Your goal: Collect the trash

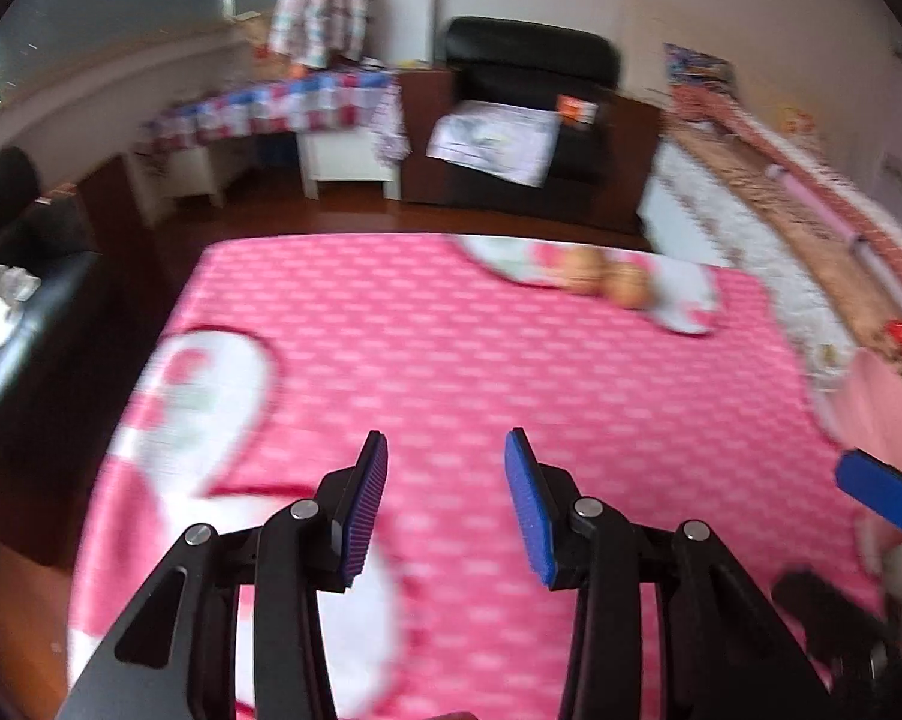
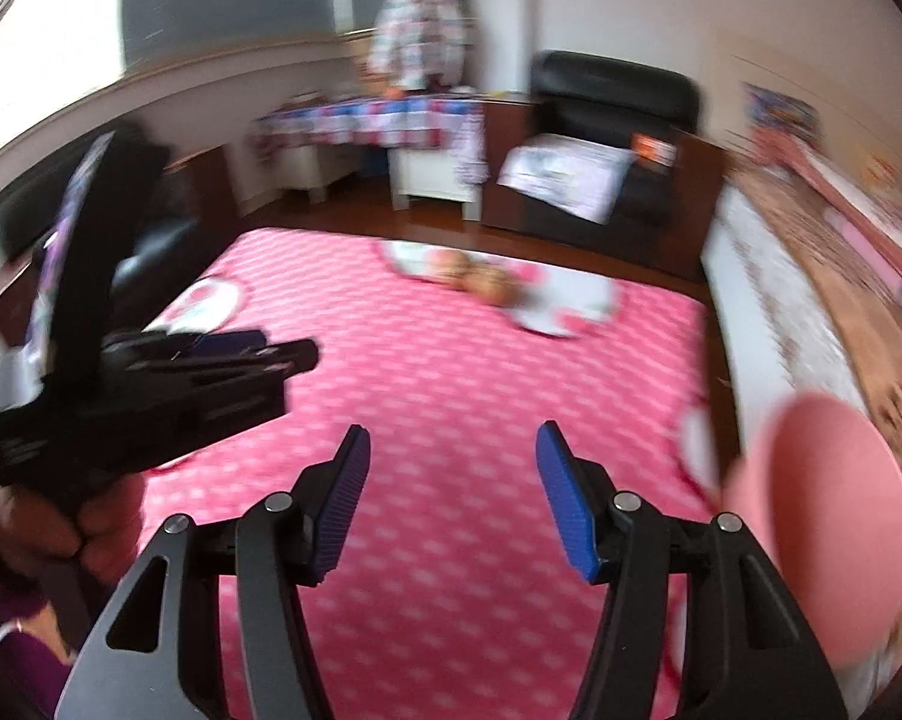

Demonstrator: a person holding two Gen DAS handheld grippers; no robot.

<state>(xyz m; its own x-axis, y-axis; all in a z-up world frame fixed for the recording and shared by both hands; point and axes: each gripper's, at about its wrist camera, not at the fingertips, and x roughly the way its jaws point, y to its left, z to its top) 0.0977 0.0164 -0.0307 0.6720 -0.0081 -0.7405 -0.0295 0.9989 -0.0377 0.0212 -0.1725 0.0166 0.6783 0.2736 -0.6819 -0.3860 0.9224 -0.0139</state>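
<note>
Pink blanket (image 1: 451,360) fills the view, 2 brownish lumps (image 1: 607,279), possibly crumpled trash, at its far edge. Left gripper (image 1: 445,456) and right gripper (image 2: 451,450) both gape empty above it.

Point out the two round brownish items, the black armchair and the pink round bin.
round brownish items (image 1: 607,279), left wrist view, between the pair
black armchair (image 1: 529,51), left wrist view, backrest
pink round bin (image 2: 835,516), right wrist view, side wall

A blanket (image 1: 451,372) covers the floor. On the blanket's far edge lie two round objects (image 1: 607,279), touching. Behind the blanket stands an armchair (image 1: 529,114); left of the armchair, a cloth-covered table (image 1: 283,105); right of the blanket, a bed (image 1: 769,222).
</note>
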